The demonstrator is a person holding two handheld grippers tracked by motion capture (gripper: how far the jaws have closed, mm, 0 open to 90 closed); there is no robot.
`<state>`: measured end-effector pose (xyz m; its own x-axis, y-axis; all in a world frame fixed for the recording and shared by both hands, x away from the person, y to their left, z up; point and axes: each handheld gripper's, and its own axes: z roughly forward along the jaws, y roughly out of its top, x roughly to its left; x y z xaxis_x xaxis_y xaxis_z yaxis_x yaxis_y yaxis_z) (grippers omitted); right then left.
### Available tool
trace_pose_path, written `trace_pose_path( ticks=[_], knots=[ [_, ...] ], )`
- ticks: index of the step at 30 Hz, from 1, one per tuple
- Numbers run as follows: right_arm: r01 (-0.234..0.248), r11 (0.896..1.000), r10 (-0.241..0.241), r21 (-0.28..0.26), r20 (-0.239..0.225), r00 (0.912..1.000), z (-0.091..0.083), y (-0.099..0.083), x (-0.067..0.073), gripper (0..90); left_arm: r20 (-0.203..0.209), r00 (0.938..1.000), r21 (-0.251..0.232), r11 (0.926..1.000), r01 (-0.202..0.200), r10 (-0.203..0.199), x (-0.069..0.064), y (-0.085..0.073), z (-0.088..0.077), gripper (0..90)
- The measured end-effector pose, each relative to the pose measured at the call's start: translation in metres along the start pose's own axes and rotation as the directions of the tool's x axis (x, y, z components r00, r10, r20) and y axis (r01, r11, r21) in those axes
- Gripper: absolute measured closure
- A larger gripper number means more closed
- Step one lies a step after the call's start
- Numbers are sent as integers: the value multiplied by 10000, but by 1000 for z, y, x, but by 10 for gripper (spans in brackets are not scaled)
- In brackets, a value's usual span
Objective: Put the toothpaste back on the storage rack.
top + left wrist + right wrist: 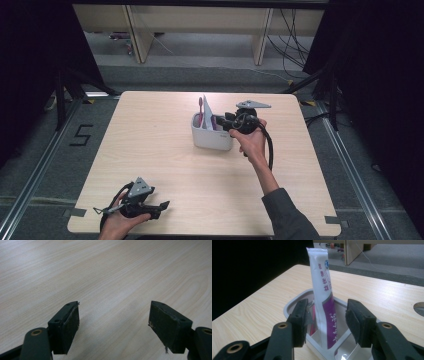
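- The right gripper stands with its black jaws parted on either side of the white-and-purple toothpaste tube; the pads look clear of it, so I judge it released, not gripped.
- The tube stands nearly upright in the pale grey plastic caddy, its crimped end up and its long axis leaning slightly; it lies straight ahead of these jaws.
- A pink toothbrush stands in the same caddy just beside the tube.
- The right hand is the nearer one; backing straight off towards the table's right half looks open.
- The left gripper rests wide and empty near the front edge of the light wooden table, well apart from the caddy.
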<state>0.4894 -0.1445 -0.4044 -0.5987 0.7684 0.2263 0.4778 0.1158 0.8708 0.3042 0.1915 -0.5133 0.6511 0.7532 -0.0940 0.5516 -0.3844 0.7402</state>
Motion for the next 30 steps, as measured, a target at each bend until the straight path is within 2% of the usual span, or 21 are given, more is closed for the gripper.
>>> trace_pose_path(
  ticks=[1,3,5,6,8,9,11,15,17,19,21,23,24,26,27,28,30],
  knots=[
    [125,9999,-125,8,-16,9999,-1,1,-1,522,-2,10000,0,10000,-1,1,0,0,0,241],
    [43,9999,-42,108,-31,10000,-2,1,-1,493,-17,10000,32,10000,-44,44,0,0,0,241],
    [252,9997,-252,-18,178,9995,-3,1,-3,458,-29,10000,-2,10000,-35,35,0,0,0,240],
    [38,10000,-39,61,180,9998,-4,1,-2,446,-31,10000,-10,10000,-28,28,0,0,0,240],
    [70,10000,-70,20,121,9999,-6,1,-4,424,-39,10000,-13,10000,-26,26,1,0,0,239],
    [-146,9998,144,132,201,9997,-8,0,-2,407,-29,10000,-54,10000,23,-23,0,0,0,238],
    [99,9999,-101,96,229,9997,-9,0,-5,377,-26,10000,38,10000,-44,44,1,0,0,235],
    [16,10000,-19,83,351,9994,-14,0,-6,337,-40,10000,30,10000,-39,39,1,0,-1,232],
    [215,9998,-217,42,408,9989,-15,0,-9,314,45,10000,20,10000,-28,28,1,0,-1,229],
    [193,9997,-200,128,533,9984,-18,0,-9,282,30,10000,-27,10000,39,-39,0,0,-1,225],
    [-117,9998,107,164,604,9981,-22,0,-8,257,6,10000,-28,10000,47,-47,0,0,-1,222],
    [19,10000,-25,85,596,9982,-24,0,-9,241,5,10000,-3,10000,54,-54,0,0,-1,220],
    [-172,9998,168,54,659,9977,-25,-1,-7,234,-18,10000,47,10000,3,-3,1,0,-1,218],
    [104,9999,-102,-27,707,9974,-28,-1,-10,229,-25,10000,21,10000,-9,9,1,0,-1,217],
    [-33,9999,40,-104,678,9977,-29,-2,-9,221,-4,10000,24,10000,-24,24,1,0,-1,215],
    [106,9999,-102,-44,691,9976,-30,-2,-10,217,-6,10000,28,10000,-20,20,1,0,-1,215],
    [89,9999,-84,-66,670,9977,-33,-3,-11,212,-12,10000,17,10000,-33,33,1,0,-1,214]
  ],
)
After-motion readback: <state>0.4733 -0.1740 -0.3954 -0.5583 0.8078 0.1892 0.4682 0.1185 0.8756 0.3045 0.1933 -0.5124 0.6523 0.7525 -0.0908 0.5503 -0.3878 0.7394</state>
